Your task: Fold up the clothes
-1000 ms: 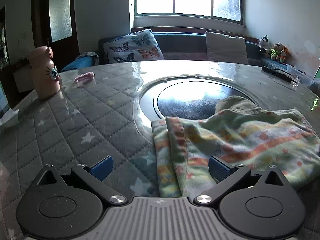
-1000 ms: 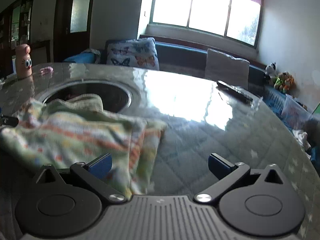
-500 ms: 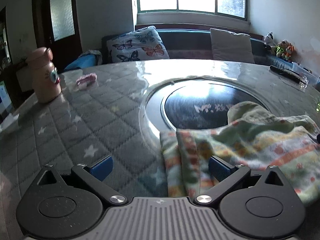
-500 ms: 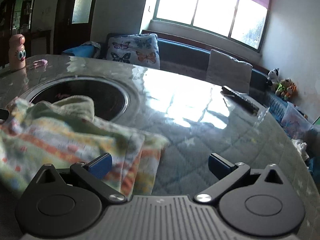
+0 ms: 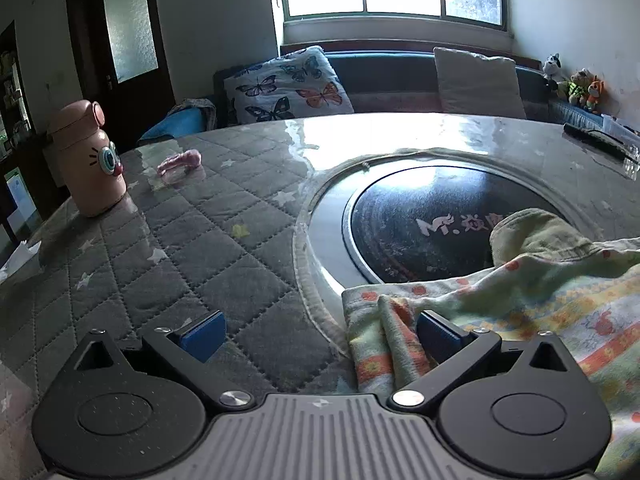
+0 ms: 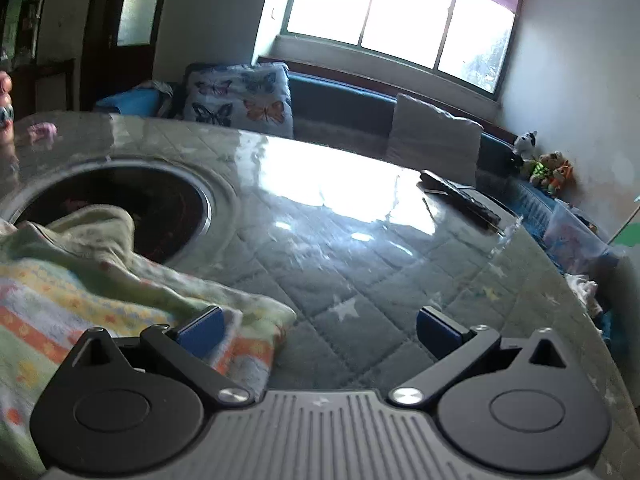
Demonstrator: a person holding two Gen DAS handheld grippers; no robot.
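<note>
A folded pastel garment (image 5: 532, 304) with orange, yellow and green stripes lies on the round quilted table (image 5: 208, 248), partly over the dark round inset (image 5: 432, 216). My left gripper (image 5: 318, 334) is open and low over the table; its right blue pad rests on the garment's left folded edge. In the right wrist view the garment (image 6: 80, 292) lies at lower left. My right gripper (image 6: 318, 330) is open, with its left pad over the garment's right edge.
A pink character bottle (image 5: 86, 160) and a small pink item (image 5: 180, 162) stand at the table's far left. A dark remote (image 6: 460, 198) lies at the far right. A sofa with cushions (image 5: 286, 88) runs behind the table.
Both grippers have drawn back and lower relative to the garment, which now lies closer to the pads. The left view has shifted left, the right view has shifted right. Both stay open.
</note>
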